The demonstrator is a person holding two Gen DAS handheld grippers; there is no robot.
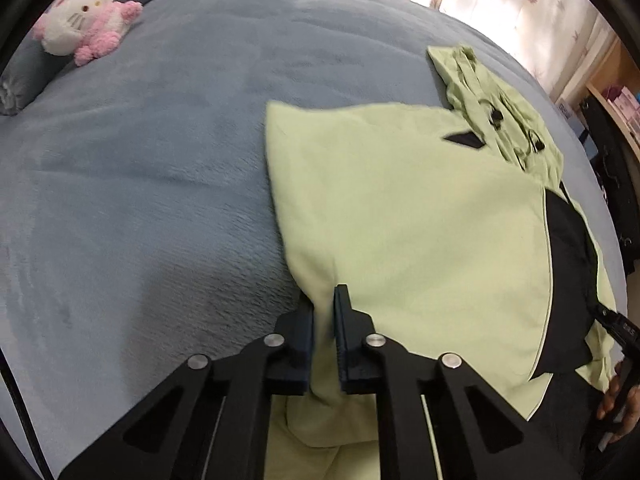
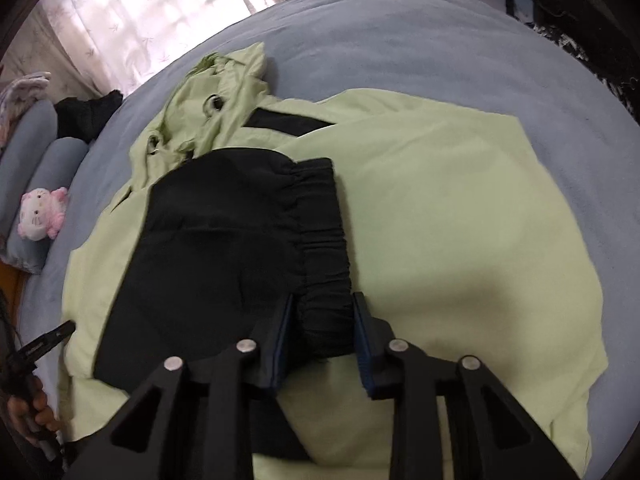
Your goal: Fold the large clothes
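Evidently the left gripper (image 1: 324, 320) is clenched on the near-left edge of the light green jacket (image 1: 400, 208) spread on the blue bed (image 1: 140, 160), presumably to lift that side over. Only the right wrist view shows the right gripper (image 2: 324, 320), its jaws straddling the black gathered cuff (image 2: 320, 240) lying on the jacket; whether the pads press it, I cannot tell.

Backlit curtains (image 2: 132, 12) blown out; fisheye edges, blur.

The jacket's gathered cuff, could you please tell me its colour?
Black cuff, clearest in the right wrist view.
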